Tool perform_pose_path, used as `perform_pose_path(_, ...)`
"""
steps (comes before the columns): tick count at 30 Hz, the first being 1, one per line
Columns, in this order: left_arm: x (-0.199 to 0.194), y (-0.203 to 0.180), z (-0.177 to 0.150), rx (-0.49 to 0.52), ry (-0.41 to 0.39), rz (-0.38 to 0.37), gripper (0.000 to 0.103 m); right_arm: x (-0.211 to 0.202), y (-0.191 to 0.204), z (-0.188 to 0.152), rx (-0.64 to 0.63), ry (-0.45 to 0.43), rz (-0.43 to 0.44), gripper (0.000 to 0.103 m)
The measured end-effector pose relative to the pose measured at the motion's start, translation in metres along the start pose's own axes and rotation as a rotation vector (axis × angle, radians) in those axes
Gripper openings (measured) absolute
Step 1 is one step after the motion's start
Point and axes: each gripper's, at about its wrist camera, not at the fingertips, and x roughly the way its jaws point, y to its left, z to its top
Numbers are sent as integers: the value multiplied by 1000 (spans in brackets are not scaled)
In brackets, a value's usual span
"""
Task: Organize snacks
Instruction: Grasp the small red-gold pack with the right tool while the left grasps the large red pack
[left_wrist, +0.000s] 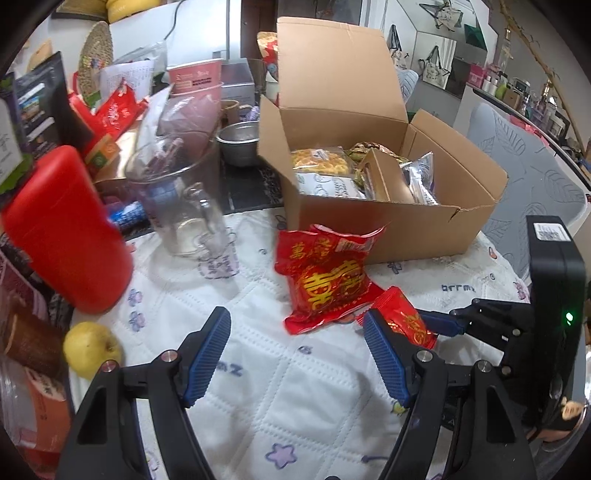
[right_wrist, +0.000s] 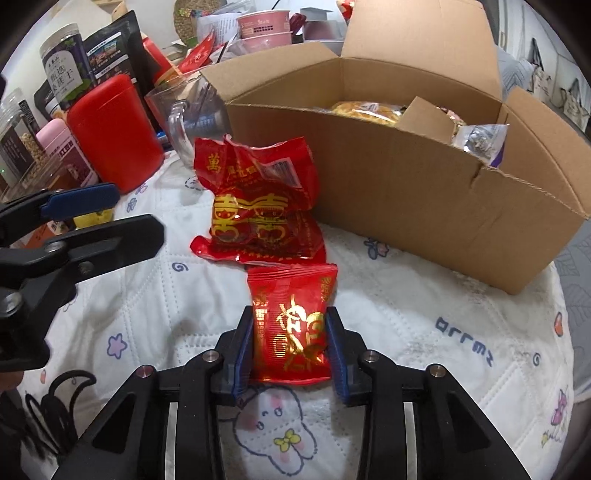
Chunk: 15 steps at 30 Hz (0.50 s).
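Left tool (left_wrist: 297, 354) hangs wide over the quilted white cover (left_wrist: 258, 387) of the tabletop, with nothing between its blue pads (left_wrist: 210, 354). In its view, a red canister (left_wrist: 70, 229) stands at the far left, with a yellow-green apple (left_wrist: 92, 349) lying below it near the frame edge. Just right of the canister stands a clear glass mug (left_wrist: 184, 199), handle turned toward the camera. Further right, a large red snack packet with gold characters (left_wrist: 327, 277) lies on the cover, its top edge resting against the front wall of an open cardboard box (left_wrist: 406, 225). Inside the box lie several wrapped snacks (left_wrist: 321, 162), among them a yellow pack and silver packs, beside a small brown carton. At the far right the other tool comes in from the side.

Right tool (right_wrist: 290, 345) is narrowed onto a small red snack packet (right_wrist: 291, 314), whose sides sit against both pads; the packet lies flat on the cover, its far end touching the lower edge of the large red packet (right_wrist: 258, 206). In this view the left tool reaches in from the left, the red canister (right_wrist: 114, 133) stands behind it, and the cardboard box (right_wrist: 424, 184) fills the right side, just beside the large packet.
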Motion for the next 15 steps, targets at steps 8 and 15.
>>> perform_pose_path(8, 23, -9, 10, -6, 19, -31, 74, -28, -26, -11, 83, -59, -18, 34)
perform_pose_path(15, 53, -12, 18, -45, 61, -95, 74, -52, -47, -20, 139, -98, -38, 34)
